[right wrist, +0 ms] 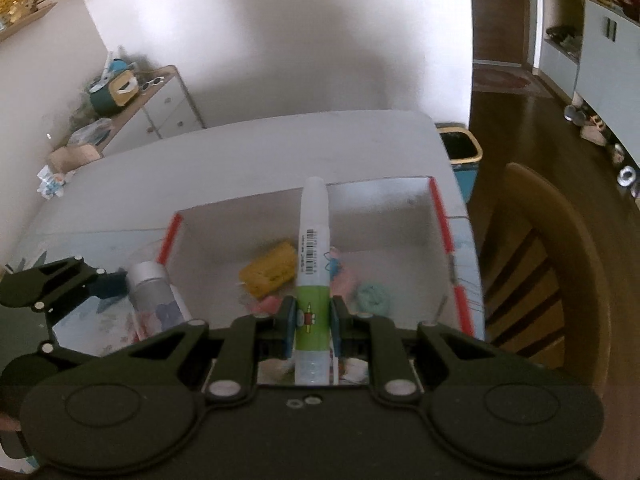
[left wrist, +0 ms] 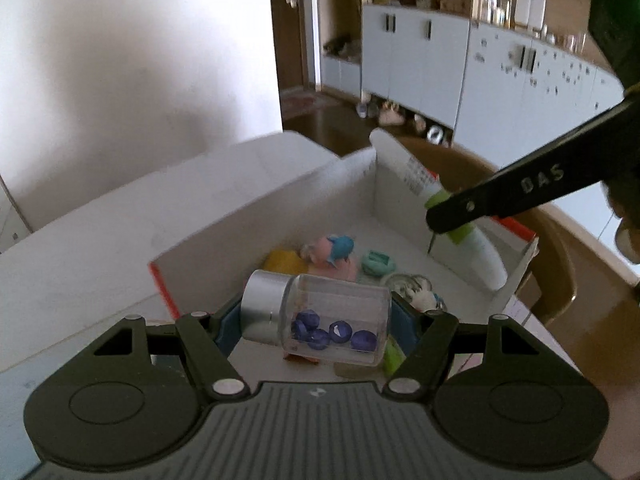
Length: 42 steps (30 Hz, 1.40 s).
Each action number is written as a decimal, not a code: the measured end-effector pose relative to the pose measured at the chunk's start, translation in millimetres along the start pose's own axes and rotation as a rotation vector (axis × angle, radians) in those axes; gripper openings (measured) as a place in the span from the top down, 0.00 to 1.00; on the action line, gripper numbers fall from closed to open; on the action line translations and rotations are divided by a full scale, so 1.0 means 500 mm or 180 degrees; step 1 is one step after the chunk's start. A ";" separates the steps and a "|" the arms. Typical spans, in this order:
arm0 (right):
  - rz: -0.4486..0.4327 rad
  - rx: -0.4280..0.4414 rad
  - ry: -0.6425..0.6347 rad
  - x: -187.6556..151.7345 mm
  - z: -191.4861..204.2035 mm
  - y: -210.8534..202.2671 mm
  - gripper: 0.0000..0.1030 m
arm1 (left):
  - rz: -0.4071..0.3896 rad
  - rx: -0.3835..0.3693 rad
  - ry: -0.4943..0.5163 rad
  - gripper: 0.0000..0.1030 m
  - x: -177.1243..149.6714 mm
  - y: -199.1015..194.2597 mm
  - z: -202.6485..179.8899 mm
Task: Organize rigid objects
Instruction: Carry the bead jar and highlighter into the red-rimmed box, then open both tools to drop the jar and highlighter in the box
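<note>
My left gripper [left wrist: 316, 322] is shut on a clear glass jar [left wrist: 340, 320] with a silver cap and blue gems inside, held sideways just in front of the white box [left wrist: 256, 216]. My right gripper [right wrist: 313, 326] is shut on a white tube [right wrist: 314, 264] with a green label, held lengthwise over the box [right wrist: 380, 196]. In the left wrist view the tube [left wrist: 416, 180] hangs over the box's right side under the right gripper's black arm. Inside the box lie a yellow block [right wrist: 270, 270], a pink and blue toy [left wrist: 332, 250] and a teal piece [right wrist: 372, 296].
The box has red corner edges and sits on a white table [right wrist: 240, 152]. A wooden chair [right wrist: 552, 272] stands to the right of the table. A bin [right wrist: 460, 148] stands beyond the table's far corner. Small items [left wrist: 416, 292] lie near the box's front right.
</note>
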State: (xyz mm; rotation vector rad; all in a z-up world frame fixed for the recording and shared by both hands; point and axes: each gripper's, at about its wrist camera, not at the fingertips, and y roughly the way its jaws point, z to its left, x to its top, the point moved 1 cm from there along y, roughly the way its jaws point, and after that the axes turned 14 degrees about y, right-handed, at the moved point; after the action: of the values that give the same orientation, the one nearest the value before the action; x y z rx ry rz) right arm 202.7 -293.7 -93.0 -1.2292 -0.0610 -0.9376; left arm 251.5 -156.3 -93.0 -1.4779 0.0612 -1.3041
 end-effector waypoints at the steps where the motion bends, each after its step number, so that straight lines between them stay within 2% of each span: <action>1: 0.0005 -0.0012 0.0011 0.001 -0.008 0.003 0.84 | 0.0056 0.0009 0.0015 0.29 0.002 0.013 -0.004; 6: 0.0071 -0.0097 0.0007 0.001 -0.053 0.024 0.84 | 0.0422 0.0016 0.0017 0.29 0.002 0.075 -0.007; 11: 0.0194 -0.0161 -0.0079 -0.004 -0.065 0.061 0.84 | 0.0764 -0.0029 -0.0139 0.29 0.006 0.123 0.007; 17: 0.0317 -0.0257 -0.0311 -0.015 -0.059 0.097 0.84 | 0.1005 -0.0079 -0.0200 0.29 0.001 0.151 0.012; 22: 0.0390 -0.0300 -0.0472 -0.027 -0.057 0.116 0.84 | 0.1050 -0.0069 -0.0207 0.29 0.001 0.152 0.001; 35: 0.0510 -0.0305 -0.0593 -0.047 -0.065 0.127 0.84 | 0.1121 -0.0099 -0.0249 0.29 0.004 0.165 -0.007; 42: 0.0517 -0.0255 -0.0569 -0.048 -0.077 0.115 0.76 | 0.1097 -0.0048 -0.0258 0.29 0.002 0.169 -0.013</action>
State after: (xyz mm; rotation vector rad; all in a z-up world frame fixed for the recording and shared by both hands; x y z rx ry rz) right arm 207.5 -310.1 -164.3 -1.3689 -0.0647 -0.6935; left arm 296.0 -194.0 -154.7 -1.4564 0.2616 -0.9665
